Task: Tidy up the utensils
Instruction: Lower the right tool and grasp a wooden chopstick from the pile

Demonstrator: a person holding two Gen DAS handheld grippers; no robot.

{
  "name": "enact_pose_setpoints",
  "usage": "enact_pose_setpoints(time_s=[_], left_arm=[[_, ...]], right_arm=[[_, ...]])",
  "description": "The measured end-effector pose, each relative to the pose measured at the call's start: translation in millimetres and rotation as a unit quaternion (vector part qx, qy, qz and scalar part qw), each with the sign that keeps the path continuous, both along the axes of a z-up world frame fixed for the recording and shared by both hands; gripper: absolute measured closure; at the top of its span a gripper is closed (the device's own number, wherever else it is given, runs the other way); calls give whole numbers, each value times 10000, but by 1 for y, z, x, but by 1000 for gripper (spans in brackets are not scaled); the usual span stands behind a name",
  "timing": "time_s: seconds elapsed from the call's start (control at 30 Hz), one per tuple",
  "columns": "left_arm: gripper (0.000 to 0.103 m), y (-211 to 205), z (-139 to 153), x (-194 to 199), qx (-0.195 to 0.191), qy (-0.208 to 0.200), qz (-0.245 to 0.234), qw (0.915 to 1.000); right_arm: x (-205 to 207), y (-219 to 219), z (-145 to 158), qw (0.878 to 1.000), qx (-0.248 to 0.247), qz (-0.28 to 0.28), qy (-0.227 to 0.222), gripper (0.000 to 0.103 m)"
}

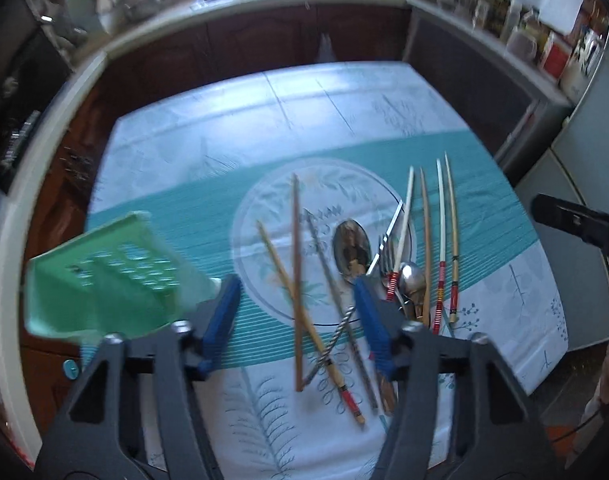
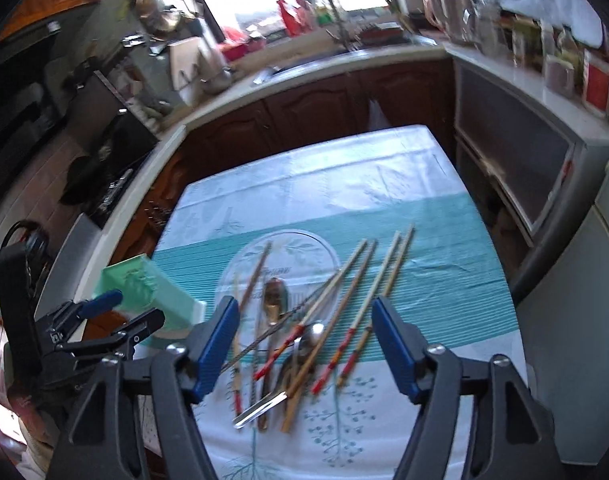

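Worktop (image 1: pixel 384 96), covered by a teal-and-white cloth with leaf print. Utensils, loose heap at the cloth's middle: chopsticks, spoons, a fork, a twisted metal rod. Chopsticks (image 2: pixel 346 334): several pale and wooden sticks, some with red-banded ends; four lie roughly parallel at the heap's right side, others cross one another at its left. Large spoon (image 1: pixel 350 246): bowl up, shiny, among the crossed sticks. Small spoon (image 1: pixel 411 278): lies just beside the red-banded stick ends. Fork (image 2: pixel 260 408): tines toward the near edge in the right wrist view, lying over the sticks. Twisted rod (image 1: pixel 336 332): slanted across two chopsticks. Green basket (image 1: pixel 112 280): perforated plastic, at the cloth's left edge, apart from the heap, tilted in the left wrist view. Left gripper (image 1: pixel 298 320): blue pads apart, nothing clamped; crossed chopsticks and rod show on the cloth between its fingers, contact not seen. Right gripper (image 2: pixel 306 344): jaws spread wide, released, above the heap's middle, holding nothing. Kitchen counter and wooden cabinets stand beyond the worktop, blurred.
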State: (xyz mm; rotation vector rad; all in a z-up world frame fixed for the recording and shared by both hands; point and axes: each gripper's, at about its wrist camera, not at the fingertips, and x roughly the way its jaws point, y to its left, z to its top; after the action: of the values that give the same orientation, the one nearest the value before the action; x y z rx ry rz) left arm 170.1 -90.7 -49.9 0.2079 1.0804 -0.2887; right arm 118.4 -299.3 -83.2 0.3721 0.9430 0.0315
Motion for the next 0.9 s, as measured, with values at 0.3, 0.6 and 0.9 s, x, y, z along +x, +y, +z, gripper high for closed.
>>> enact_pose_setpoints(time_s=[0.3,0.6,0.9], left_arm=[[74,-55,-48,32,-15,638,-417,9971],[79,-88,-59,47,-91,856,-649,9942],[79,-102,-72,54,-172,1078,-780,9910]], right_arm=[[62,-43,-91,9863,221,-458,1568,77],[95,-29,-125,9751,-257,-554,2130,82],[110,-10,-142,9639,-977,-459,2435,93]])
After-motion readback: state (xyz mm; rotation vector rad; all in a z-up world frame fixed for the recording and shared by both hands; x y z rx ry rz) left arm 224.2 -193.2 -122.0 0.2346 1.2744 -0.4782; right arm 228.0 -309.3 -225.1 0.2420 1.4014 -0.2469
